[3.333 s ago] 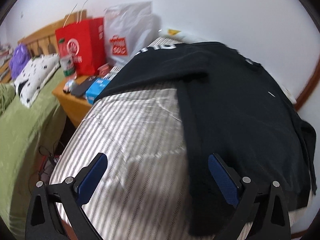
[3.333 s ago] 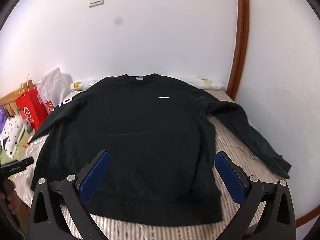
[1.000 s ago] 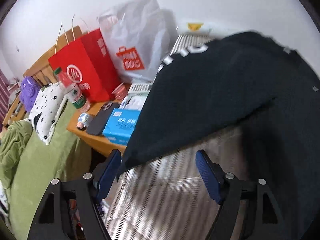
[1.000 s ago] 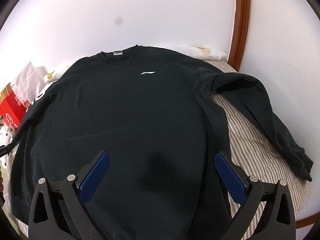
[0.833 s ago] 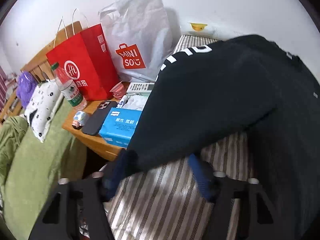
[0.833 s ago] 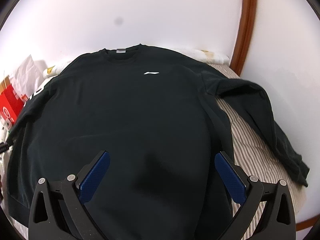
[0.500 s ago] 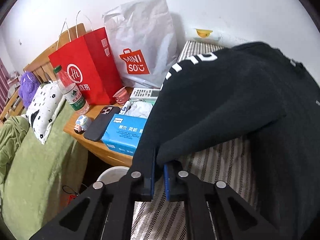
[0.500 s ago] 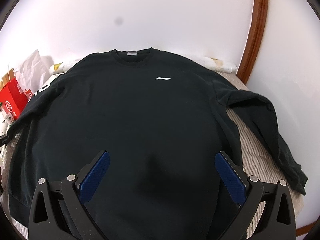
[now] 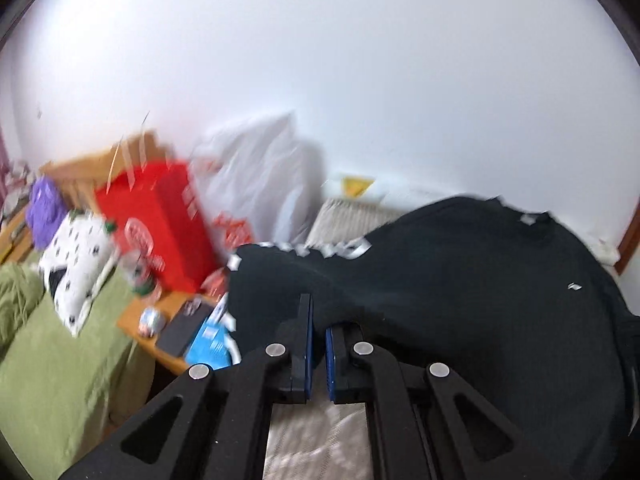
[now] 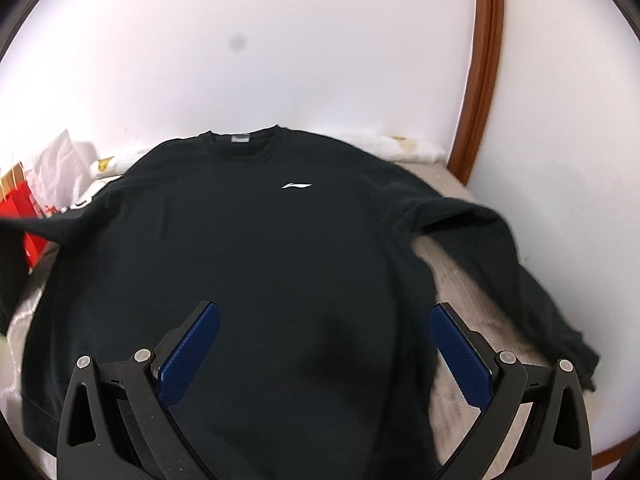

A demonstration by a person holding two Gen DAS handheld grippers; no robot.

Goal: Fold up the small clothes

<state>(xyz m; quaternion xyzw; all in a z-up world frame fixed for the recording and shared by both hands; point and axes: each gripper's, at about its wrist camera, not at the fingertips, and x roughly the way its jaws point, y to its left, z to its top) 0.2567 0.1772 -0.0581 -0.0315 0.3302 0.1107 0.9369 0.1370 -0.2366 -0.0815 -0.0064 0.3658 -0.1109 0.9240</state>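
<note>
left sleeve pinched and raised for the first fold

the black sweatshirt (image 10: 280, 264) lies face up on a striped bed (image 10: 460, 292), collar toward the far wall, a small white logo on the chest. the body is spread flat, probably so both sleeves can be folded inward over it. fabric looks thick and matte, few wrinkles; white lettering runs along the left sleeve (image 9: 304, 280).

the left hand-held gripper (image 9: 317, 344) has its blue pads pressed together on the end of that sleeve, cloth visibly caught between them. the sleeve rises off the bed toward the pads, a grip at the cuff end being the sensible place to carry the whole sleeve across the torso. left view is motion-blurred.

the right hand-held gripper (image 10: 324, 356) hovers above the lower part of the body, jaws spread wide, holding nothing. likely waiting to pin the cloth or to take the other sleeve, which lies crumpled toward the bed's right edge (image 10: 520, 272).

beside the bed: a wooden tabletop (image 9: 168, 308) carrying a red bag (image 9: 156, 216), a white bag (image 9: 260, 184), a bottle, a phone and a blue box. judgement: fold barely begun.
</note>
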